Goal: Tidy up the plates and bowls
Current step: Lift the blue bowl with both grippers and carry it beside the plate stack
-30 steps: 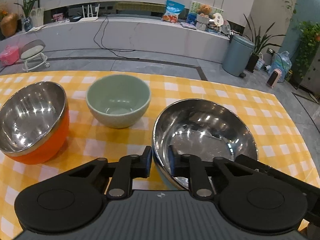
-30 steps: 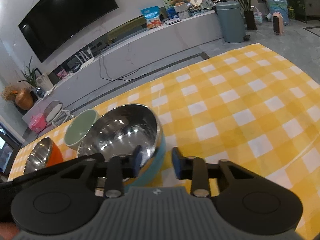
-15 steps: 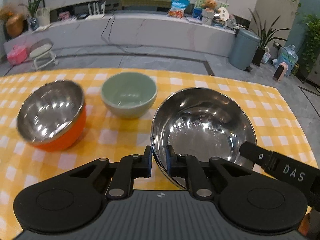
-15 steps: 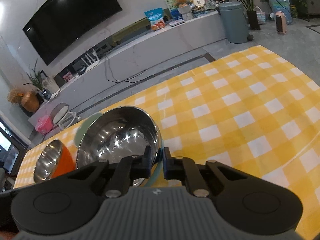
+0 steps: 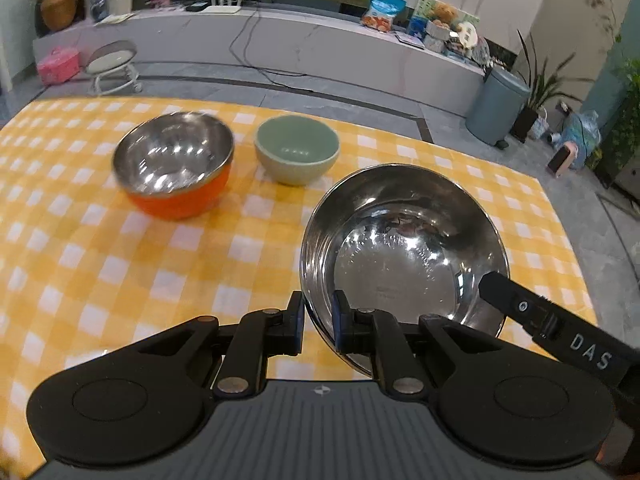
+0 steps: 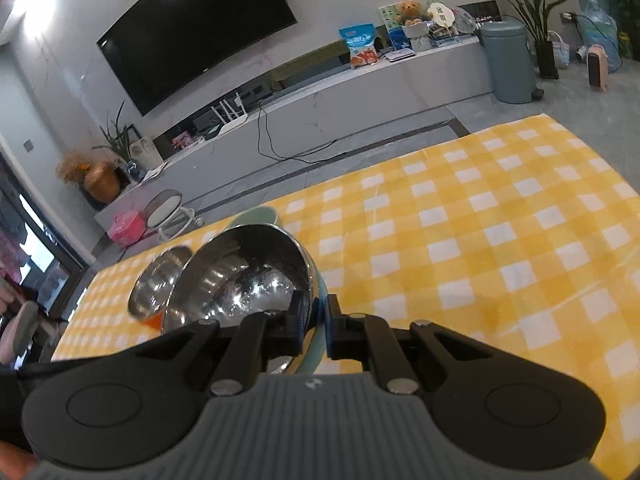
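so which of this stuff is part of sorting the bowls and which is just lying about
Part of the job:
- large steel bowl with a blue outside, both grippers clamped on its rim
- steel bowl with an orange outside
- pale green ceramic bowl
- left gripper
- right gripper

Just lying about:
- grey pedal bin
- blue snack bag
- pink box

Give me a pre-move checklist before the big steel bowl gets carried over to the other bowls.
1. left gripper clamped on the near rim of the steel bowl: ok.
2. right gripper clamped on the rim's other side: ok.
3. Steel bowl empty: ok.
4. orange bowl upright, empty, free to receive: ok.
5. green bowl apart from the orange one: ok.
6. Steel bowl clear of the tablecloth: cannot tell.
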Motion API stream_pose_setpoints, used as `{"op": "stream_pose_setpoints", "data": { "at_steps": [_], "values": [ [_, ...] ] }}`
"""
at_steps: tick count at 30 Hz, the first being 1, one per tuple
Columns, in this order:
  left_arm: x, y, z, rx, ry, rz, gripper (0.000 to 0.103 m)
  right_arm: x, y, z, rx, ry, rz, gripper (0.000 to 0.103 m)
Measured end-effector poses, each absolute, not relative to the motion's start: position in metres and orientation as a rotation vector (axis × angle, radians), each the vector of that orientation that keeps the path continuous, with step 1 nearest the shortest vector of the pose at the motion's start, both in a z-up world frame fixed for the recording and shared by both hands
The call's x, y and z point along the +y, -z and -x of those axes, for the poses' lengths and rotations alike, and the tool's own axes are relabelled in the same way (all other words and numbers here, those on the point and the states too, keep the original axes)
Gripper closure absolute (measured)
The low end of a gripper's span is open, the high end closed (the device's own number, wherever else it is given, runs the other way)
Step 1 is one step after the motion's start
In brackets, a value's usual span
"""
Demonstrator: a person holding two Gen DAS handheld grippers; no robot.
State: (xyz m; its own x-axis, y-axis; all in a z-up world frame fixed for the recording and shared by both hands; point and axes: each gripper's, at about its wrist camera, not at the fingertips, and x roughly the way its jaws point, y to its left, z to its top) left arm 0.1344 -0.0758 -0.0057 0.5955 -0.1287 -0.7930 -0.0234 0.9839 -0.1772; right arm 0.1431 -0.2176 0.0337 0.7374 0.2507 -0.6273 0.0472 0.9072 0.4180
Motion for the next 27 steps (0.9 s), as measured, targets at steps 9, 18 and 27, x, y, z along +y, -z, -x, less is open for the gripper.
{"op": "stream_pose_setpoints", "data": {
  "at_steps": [9,18,27],
  "values": [
    [-0.054,0.004,-0.093,0.941,0.074,0.280,0.088,-0.211,-0.043,-0.095,0.750,-0.158,-0.428,0.096],
    [-0.056,0.024,-0.059,0.989,0.114,0.299,0.088,-0.228,-0.026,-0.044,0.798,-0.112,-0.534,0.096],
    [-0.054,0.039,-0.049,1.009,0.132,0.305,0.088,-0.218,-0.025,-0.026,0.810,-0.052,-0.489,0.096]
  ]
}}
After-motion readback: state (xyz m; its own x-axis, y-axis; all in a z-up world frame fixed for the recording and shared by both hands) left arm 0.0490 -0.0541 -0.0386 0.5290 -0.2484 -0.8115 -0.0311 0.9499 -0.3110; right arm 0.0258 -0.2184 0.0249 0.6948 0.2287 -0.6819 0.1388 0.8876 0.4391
